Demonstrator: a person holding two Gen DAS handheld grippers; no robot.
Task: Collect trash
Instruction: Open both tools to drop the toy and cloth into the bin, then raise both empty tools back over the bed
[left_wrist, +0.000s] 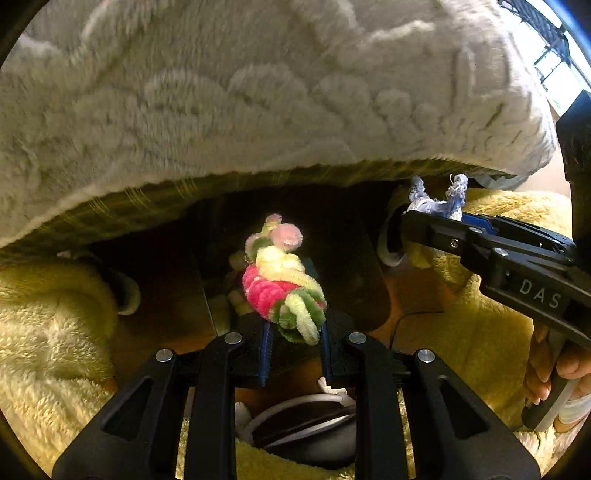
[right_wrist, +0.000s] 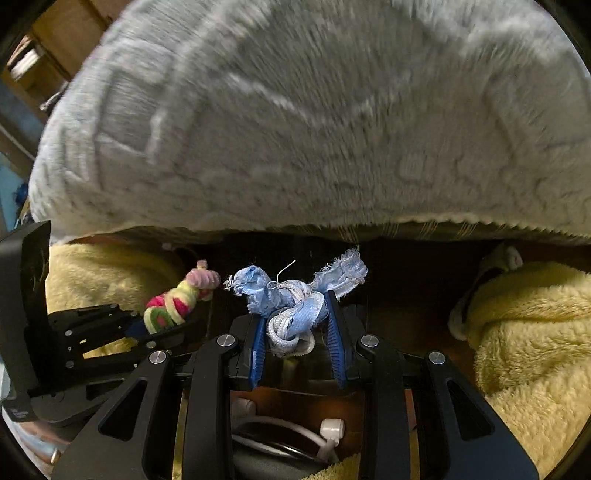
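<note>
Fuzzy pipe-cleaner twist (left_wrist: 284, 280) pinched in left gripper (left_wrist: 295, 332), frayed blue ribbon (right_wrist: 295, 295) clamped in right gripper (right_wrist: 295, 325); both look feather-light and squishy, best pinched mid-bundle.

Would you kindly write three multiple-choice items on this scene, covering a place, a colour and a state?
1. Where is the pipe-cleaner bundle?
A. On the white blanket
B. Between the left gripper's jaws
C. Between the right gripper's jaws

2. What colour is the frayed ribbon?
A. Light blue
B. Red
C. Black

3. How do the right gripper's jaws stand?
A. Wide open and empty
B. Out of view
C. Closed on the ribbon

Answers:
1 B: the left wrist view shows the left gripper clamping the bundle's near end.
2 A: its frayed ends and loops are pale blue in both views.
3 C: both blue pads press against the ribbon's loops.
</note>
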